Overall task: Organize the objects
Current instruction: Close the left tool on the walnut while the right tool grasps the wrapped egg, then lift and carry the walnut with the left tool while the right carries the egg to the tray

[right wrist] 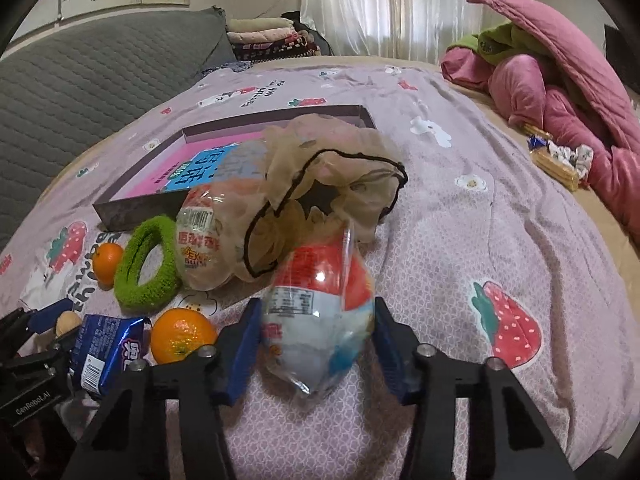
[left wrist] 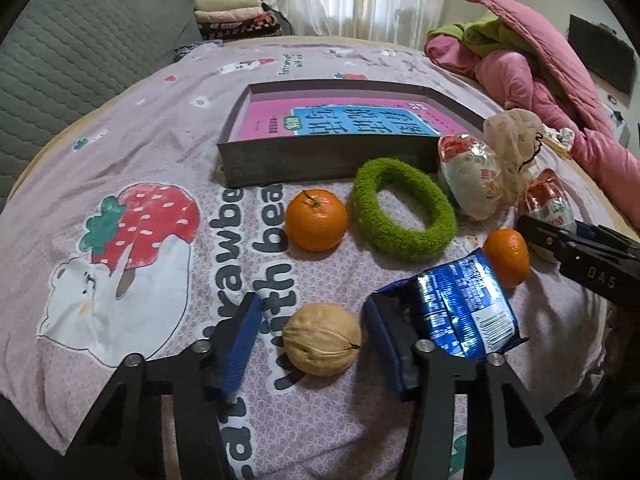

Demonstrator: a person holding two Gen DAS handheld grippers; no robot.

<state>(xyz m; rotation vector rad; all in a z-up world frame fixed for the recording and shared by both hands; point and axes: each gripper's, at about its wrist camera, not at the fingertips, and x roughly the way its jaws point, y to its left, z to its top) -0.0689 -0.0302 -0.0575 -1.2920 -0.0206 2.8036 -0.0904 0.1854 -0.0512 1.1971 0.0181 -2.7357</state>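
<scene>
Black left tongs point(left wrist: 310, 344) spread around walnut point(left wrist: 322, 339); "GenRobot.AI" label; right tongs point(right wrist: 318, 344) bracket snack packet point(right wrist: 316, 320).

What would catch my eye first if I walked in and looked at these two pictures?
Probably the walnut lying on the strawberry-print bedspread between the open blue fingers of the left gripper. Next, the red and white snack packet framed by the right gripper. Behind them lie two oranges, a fuzzy green ring and a dark open box holding a pink and blue book.
</scene>
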